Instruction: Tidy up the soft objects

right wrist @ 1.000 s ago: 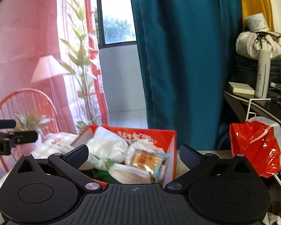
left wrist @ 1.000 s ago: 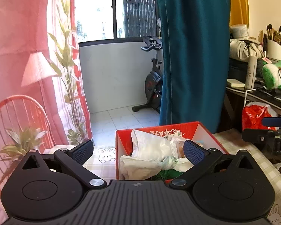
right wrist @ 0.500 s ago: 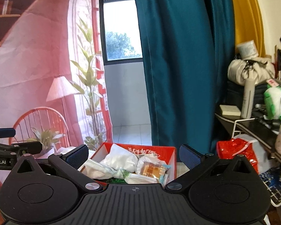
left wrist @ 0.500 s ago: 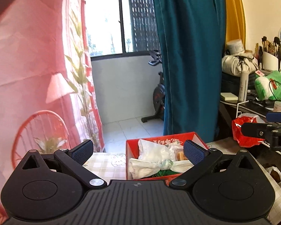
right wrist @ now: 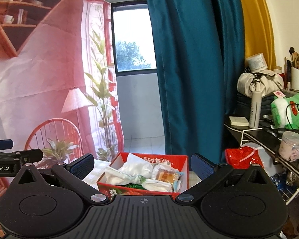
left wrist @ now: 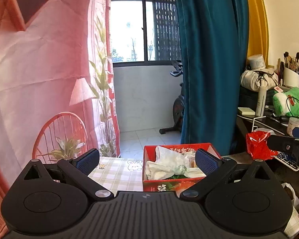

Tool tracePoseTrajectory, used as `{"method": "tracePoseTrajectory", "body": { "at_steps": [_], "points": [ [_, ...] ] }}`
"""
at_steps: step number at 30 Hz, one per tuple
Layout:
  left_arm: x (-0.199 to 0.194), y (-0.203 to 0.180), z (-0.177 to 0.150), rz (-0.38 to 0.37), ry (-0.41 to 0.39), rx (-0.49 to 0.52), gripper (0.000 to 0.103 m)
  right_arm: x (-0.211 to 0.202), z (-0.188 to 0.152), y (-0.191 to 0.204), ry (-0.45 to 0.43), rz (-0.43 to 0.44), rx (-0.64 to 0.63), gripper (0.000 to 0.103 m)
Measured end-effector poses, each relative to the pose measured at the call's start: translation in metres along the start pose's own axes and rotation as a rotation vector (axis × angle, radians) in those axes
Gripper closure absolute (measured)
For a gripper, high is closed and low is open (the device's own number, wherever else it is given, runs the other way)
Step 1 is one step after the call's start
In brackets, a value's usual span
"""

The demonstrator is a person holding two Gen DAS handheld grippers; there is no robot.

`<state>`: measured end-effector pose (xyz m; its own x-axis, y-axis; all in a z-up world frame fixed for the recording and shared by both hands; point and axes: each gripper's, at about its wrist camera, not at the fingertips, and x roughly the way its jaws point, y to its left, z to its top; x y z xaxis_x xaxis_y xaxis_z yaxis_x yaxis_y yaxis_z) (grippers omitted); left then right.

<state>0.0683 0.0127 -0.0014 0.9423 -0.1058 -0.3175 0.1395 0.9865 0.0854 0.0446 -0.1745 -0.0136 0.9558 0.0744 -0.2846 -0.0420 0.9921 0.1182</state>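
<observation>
Jaws on both your tools stand spread wide, holding nothing. Your left gripper (left wrist: 147, 161) frames bare checked cloth on the counter (left wrist: 117, 171), with the red box (left wrist: 149, 187) at lower centre-right of its view. Your right gripper (right wrist: 142, 166) looks straight over that box (right wrist: 141, 191), where the white knotted bag (right wrist: 129, 176) lies left-to-right beside a snack packet (right wrist: 165, 176). You'd likely reach it sooner with the right one, dead ahead and low.
</observation>
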Motion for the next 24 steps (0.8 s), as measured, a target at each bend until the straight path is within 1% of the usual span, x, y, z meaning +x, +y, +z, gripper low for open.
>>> {"method": "tracePoseTrajectory", "body": {
  "at_steps": [9,24],
  "points": [
    [-0.006,0.002,-0.003,0.01,-0.01,-0.008,0.0,-0.018,-0.004,0.003,-0.027,-0.017,0.006,0.0],
    [-0.007,0.003,-0.006,0.03,-0.011,-0.014,0.0,-0.019,-0.006,0.004,-0.027,-0.032,0.007,0.0]
  ]
}}
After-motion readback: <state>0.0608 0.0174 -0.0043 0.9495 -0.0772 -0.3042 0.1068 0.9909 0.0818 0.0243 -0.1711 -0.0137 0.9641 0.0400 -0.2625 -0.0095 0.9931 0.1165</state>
